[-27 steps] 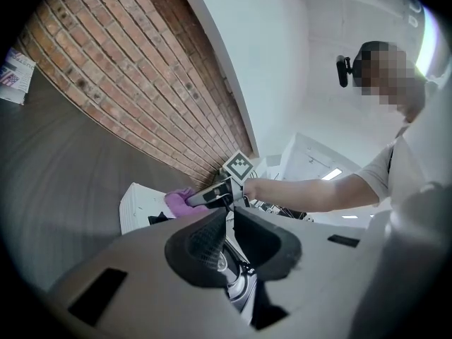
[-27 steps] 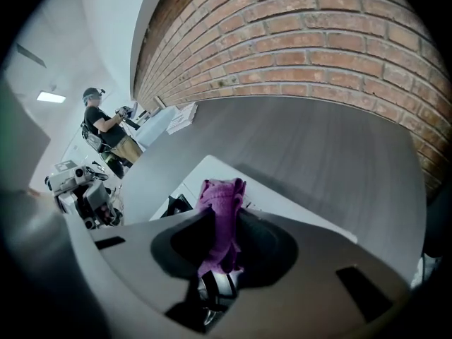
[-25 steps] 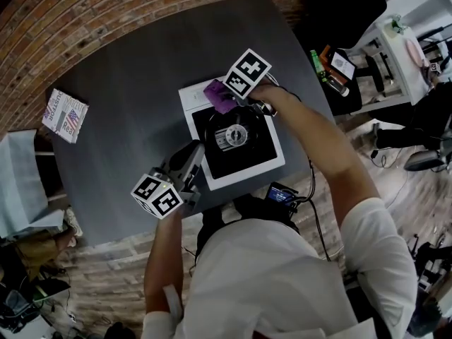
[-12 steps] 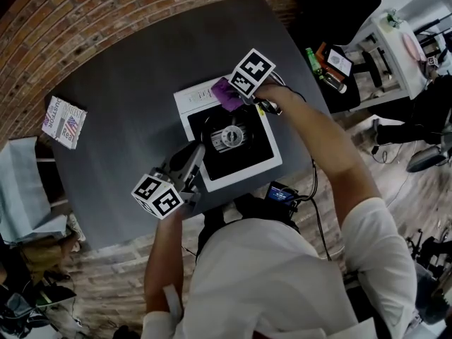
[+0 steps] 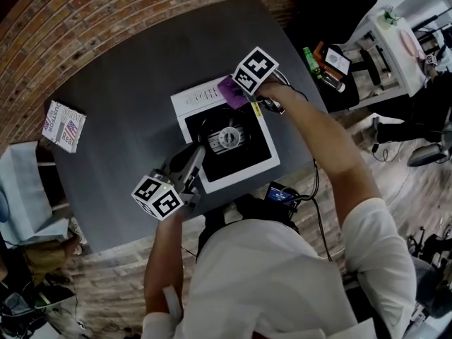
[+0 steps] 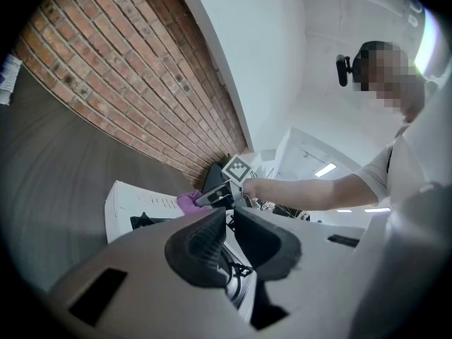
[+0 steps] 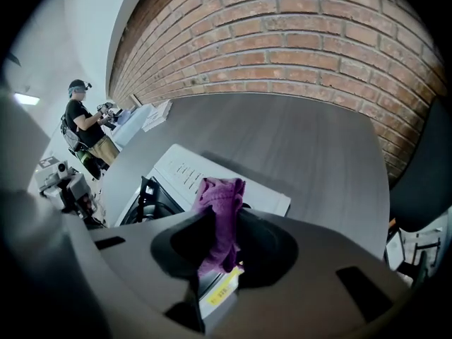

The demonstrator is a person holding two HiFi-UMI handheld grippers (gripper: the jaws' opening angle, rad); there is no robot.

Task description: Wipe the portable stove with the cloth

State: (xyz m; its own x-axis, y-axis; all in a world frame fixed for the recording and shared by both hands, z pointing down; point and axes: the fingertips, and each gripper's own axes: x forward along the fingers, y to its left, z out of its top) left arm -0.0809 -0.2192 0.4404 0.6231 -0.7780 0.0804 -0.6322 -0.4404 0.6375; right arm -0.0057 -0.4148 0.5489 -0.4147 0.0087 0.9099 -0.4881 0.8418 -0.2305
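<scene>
The portable stove [image 5: 263, 162] is white with a black top and a round burner, and it stands in the middle of the grey table [image 5: 127, 104]. My right gripper [image 5: 240, 89] is shut on a purple cloth [image 5: 229, 92], pressed on the stove's white far strip near its right end. In the right gripper view the cloth [image 7: 220, 203] hangs between the jaws of that gripper [image 7: 222, 228], above the stove [image 7: 183, 171]. My left gripper [image 5: 194, 154] rests at the stove's near left edge. Its jaws stand together with nothing held in the left gripper [image 6: 229, 224] view.
A small printed packet [image 5: 63, 126] lies at the table's far left. A dark device [image 5: 282, 193] with cables sits at the table's near edge. A shelf with bottles [image 5: 326, 66] stands beyond the table's right side. Another person [image 7: 85, 129] stands far off.
My right gripper has slid the purple cloth a little to the right along the stove's far white strip. The left gripper has stayed in place.
</scene>
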